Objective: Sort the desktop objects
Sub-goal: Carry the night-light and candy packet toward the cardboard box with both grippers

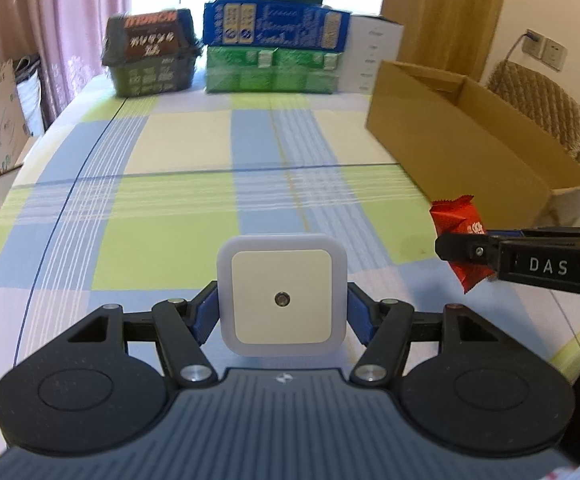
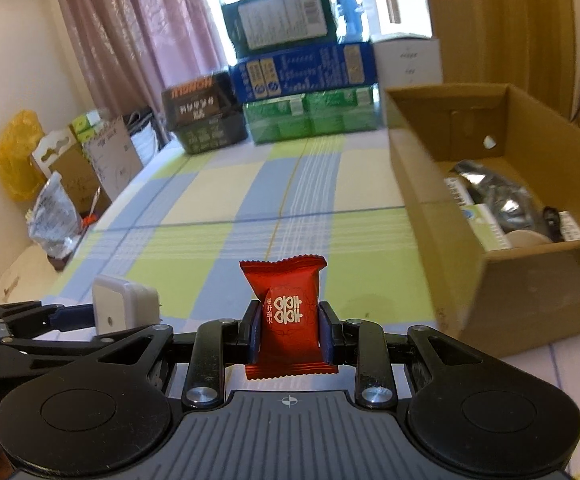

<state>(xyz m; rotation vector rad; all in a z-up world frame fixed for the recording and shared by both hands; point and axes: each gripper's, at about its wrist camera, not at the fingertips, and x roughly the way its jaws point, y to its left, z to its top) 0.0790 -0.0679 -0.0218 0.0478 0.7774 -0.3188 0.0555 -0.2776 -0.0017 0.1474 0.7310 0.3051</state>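
My left gripper (image 1: 282,300) is shut on a white square night light (image 1: 282,294) and holds it above the checked tablecloth (image 1: 178,208). My right gripper (image 2: 290,330) is shut on a red candy packet (image 2: 288,316), also above the cloth. In the left wrist view the right gripper (image 1: 459,246) with the red packet (image 1: 455,216) is at the right. In the right wrist view the left gripper (image 2: 90,316) with the night light (image 2: 124,306) is at the left. An open cardboard box (image 2: 441,184) stands on the right, holding several items.
Stacked blue and green cartons (image 1: 274,54) and a dark basket (image 1: 152,56) stand at the table's far edge. A white box (image 1: 371,54) is behind the cardboard box (image 1: 449,136). Cardboard and bags (image 2: 62,184) lie past the table's left edge.
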